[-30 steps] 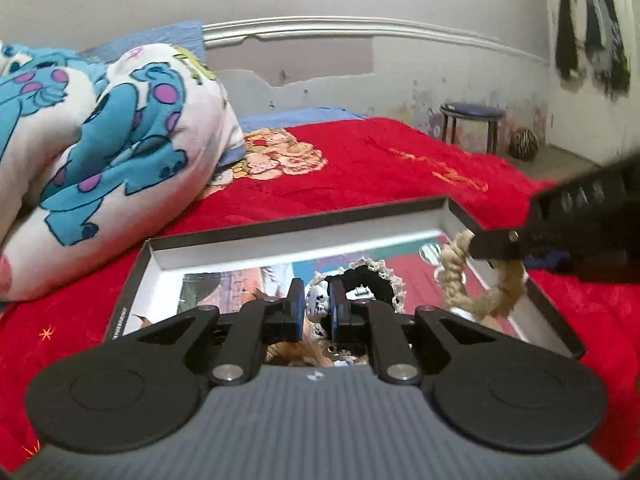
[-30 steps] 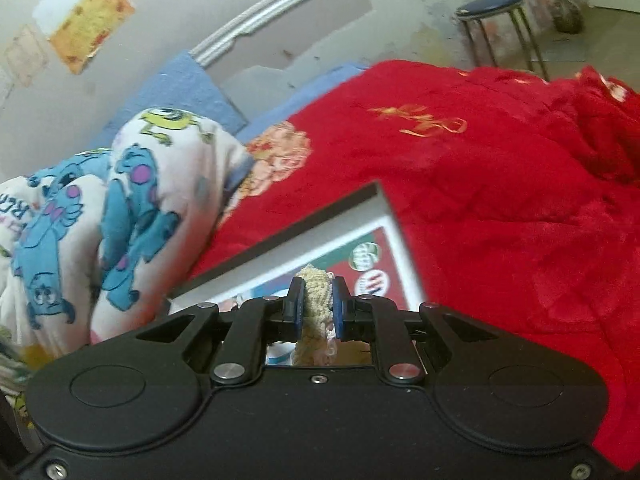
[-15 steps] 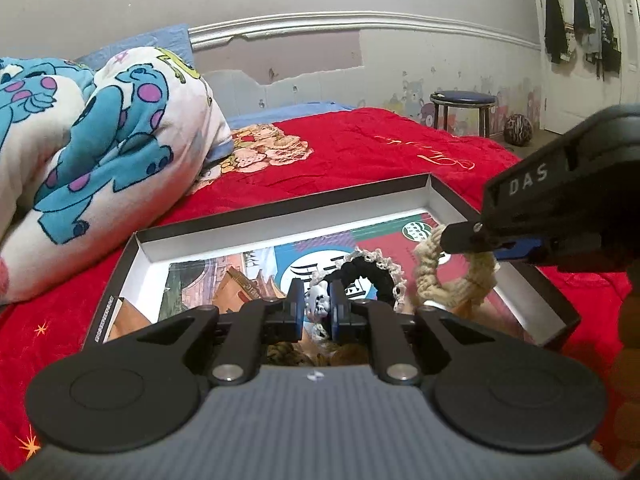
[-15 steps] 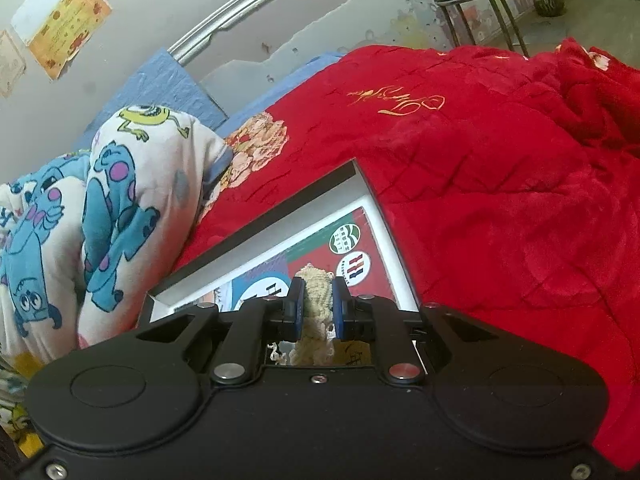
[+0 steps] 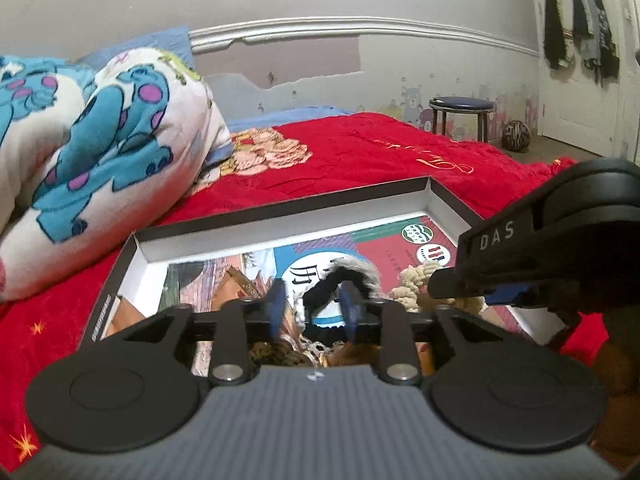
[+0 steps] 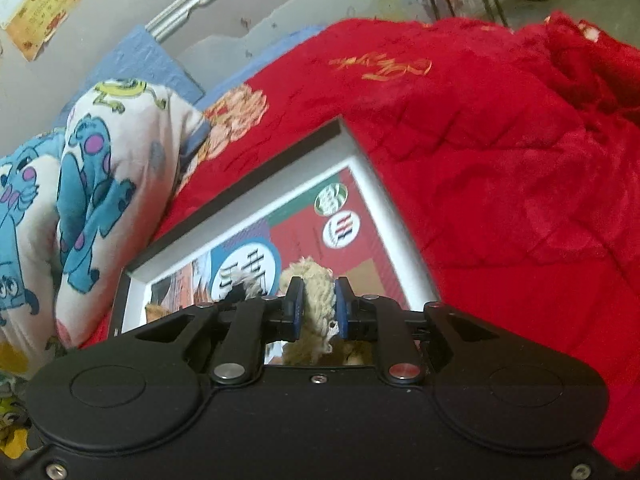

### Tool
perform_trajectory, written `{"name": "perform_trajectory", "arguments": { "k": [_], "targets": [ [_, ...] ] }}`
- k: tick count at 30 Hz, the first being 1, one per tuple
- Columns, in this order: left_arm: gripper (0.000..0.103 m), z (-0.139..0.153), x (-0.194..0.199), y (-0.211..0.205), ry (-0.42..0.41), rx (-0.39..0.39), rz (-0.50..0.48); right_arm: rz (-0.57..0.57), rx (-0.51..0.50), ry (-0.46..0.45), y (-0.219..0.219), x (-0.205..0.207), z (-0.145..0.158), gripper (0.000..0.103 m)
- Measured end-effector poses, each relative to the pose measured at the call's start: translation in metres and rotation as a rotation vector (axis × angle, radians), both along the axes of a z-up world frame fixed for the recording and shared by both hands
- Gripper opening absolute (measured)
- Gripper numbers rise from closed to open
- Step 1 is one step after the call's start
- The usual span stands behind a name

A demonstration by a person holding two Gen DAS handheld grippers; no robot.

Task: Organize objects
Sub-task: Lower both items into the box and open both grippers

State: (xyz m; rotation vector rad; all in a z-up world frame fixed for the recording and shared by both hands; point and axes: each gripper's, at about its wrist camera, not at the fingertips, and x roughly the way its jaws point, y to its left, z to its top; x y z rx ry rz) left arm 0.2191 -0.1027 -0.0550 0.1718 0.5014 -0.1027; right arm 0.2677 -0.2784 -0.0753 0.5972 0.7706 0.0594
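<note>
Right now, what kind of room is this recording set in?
Most likely a bedroom: a red plush blanket covers a bed, a cartoon-monster print pillow lies at its head, and dark clothes hang by the white door.

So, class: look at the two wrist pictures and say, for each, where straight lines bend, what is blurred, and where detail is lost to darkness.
Left wrist view: the wall moulding bows from fisheye distortion; the left gripper shows streaked, motion-blurred fingers; the right gripper is a dark mass. Right wrist view: the box rim tilts and curves, its print is soft; the cream scrunchie is fuzzy.
</note>
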Motion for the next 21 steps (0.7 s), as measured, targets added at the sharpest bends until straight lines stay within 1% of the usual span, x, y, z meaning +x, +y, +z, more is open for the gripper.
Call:
{"name": "perform_trajectory", "arguments": {
  "k": [1,2,3,4,5,6,7,8,10,11,13,15,18,21],
  "targets": [
    [0.064,0.001,0.0,0.001,-0.007,0.005,0.003,0.003,-0.003,-0.004,0.001,-0.001,0.0,0.022],
    [0.068,0.002,0.0,0.002,-0.012,0.004,0.007,0.01,-0.002,-0.006,0.001,-0.002,0.001,0.023],
    [0.075,0.003,0.0,0.004,-0.016,-0.003,0.01,0.016,0.005,-0.008,0.001,-0.002,0.003,0.027],
    [0.077,0.004,0.0,0.007,-0.02,-0.014,0.013,0.02,0.015,-0.015,0.001,-0.004,0.004,0.033],
    [0.077,0.006,-0.001,0.01,-0.021,-0.025,0.019,0.024,0.024,-0.027,0.0,-0.007,0.007,0.037],
    [0.08,0.007,-0.001,0.012,-0.021,-0.033,0.024,0.025,0.025,-0.04,0.0,-0.009,0.01,0.042],
    [0.082,0.009,-0.001,0.015,-0.024,-0.042,0.028,0.019,0.021,-0.054,0.001,-0.013,0.014,0.052],
    [0.082,0.011,-0.003,0.016,-0.031,-0.048,0.029,0.007,0.016,-0.068,0.0,-0.018,0.018,0.056],
    [0.085,0.017,-0.007,0.02,-0.048,-0.048,0.035,-0.019,0.021,-0.107,-0.002,-0.027,0.025,0.071],
    [0.085,0.02,-0.009,0.021,-0.054,-0.044,0.037,-0.03,0.034,-0.124,-0.004,-0.031,0.029,0.074],
    [0.087,0.027,-0.017,0.025,-0.069,-0.041,0.052,-0.052,0.064,-0.163,-0.009,-0.04,0.036,0.086],
    [0.088,0.035,-0.027,0.03,-0.076,-0.052,0.066,-0.082,0.082,-0.188,-0.014,-0.049,0.043,0.093],
    [0.089,0.045,-0.045,0.035,-0.078,-0.063,0.071,-0.132,0.086,-0.202,-0.02,-0.068,0.051,0.094],
    [0.089,0.053,-0.065,0.034,-0.08,-0.04,0.054,-0.159,0.077,-0.185,-0.022,-0.091,0.052,0.095]
  ]
}}
